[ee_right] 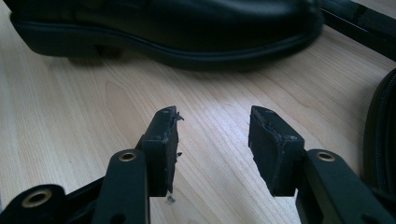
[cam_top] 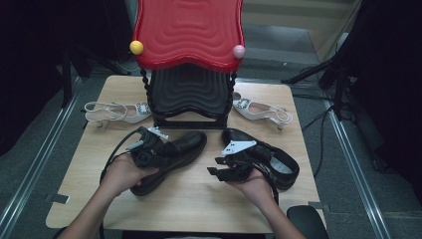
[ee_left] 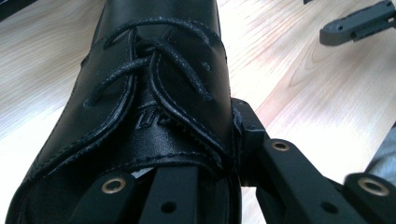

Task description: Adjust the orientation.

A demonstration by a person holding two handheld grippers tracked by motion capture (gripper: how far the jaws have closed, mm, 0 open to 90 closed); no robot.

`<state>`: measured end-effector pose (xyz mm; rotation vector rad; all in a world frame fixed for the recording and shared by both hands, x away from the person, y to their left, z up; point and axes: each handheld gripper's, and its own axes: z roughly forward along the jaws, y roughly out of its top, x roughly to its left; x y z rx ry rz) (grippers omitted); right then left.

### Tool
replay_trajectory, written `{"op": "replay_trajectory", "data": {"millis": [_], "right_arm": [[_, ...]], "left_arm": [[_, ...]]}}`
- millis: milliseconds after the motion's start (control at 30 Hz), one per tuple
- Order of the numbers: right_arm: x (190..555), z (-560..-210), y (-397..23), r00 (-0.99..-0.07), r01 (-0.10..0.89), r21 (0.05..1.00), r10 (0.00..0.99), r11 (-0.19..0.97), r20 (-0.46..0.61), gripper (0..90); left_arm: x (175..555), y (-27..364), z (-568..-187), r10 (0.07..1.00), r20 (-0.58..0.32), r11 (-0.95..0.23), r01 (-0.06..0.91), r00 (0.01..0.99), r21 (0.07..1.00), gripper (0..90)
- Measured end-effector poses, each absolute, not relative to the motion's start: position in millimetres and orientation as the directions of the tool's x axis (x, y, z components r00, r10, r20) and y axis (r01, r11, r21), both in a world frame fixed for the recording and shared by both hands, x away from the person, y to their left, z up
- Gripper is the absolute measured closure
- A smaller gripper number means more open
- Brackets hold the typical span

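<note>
Two black leather lace-up shoes lie on the wooden table (cam_top: pixel 189 199). The left shoe (cam_top: pixel 171 154) points toward the back right. My left gripper (cam_top: pixel 166 152) is shut on its opening near the laces. In the left gripper view one jaw lies inside the shoe (ee_left: pixel 154 84) and the other presses the outside of its wall, so my left gripper (ee_left: pixel 201 154) pinches the leather. The right shoe (cam_top: pixel 278 159) lies behind my right gripper (cam_top: pixel 215 173). My right gripper (ee_right: pixel 215 135) stands open over bare wood, facing the left shoe's sole (ee_right: pixel 163 51).
A red wavy-topped stand (cam_top: pixel 189 35) with a black lower shelf (cam_top: pixel 189 92) stands at the table's back middle. One white slingback heel (cam_top: pixel 119 112) lies left of it and another (cam_top: pixel 261 112) right of it. A black chair part (cam_top: pixel 306 219) sits at the front right corner.
</note>
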<state>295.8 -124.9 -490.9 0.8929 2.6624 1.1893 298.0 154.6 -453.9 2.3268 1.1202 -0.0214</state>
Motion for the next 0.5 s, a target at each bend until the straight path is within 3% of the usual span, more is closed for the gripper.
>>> {"op": "replay_trajectory", "data": {"millis": [267, 500], "right_arm": [[297.9, -492.5, -126.5, -0.814, 0.486, 0.713, 0.558, 0.505, 0.160, 54.8], [298.1, -493.1, -127.2, -0.804, 0.501, 0.729, 0.563, 0.466, 0.193, 56.0]], "left_arm": [[296.3, 138.4, -464.9, 0.733, -0.217, -0.491, 0.722, 0.645, 0.488, 82.0], [289.7, 137.2, -472.9, 0.729, -0.244, -0.473, 0.729, 0.639, 0.495, 78.1]]}}
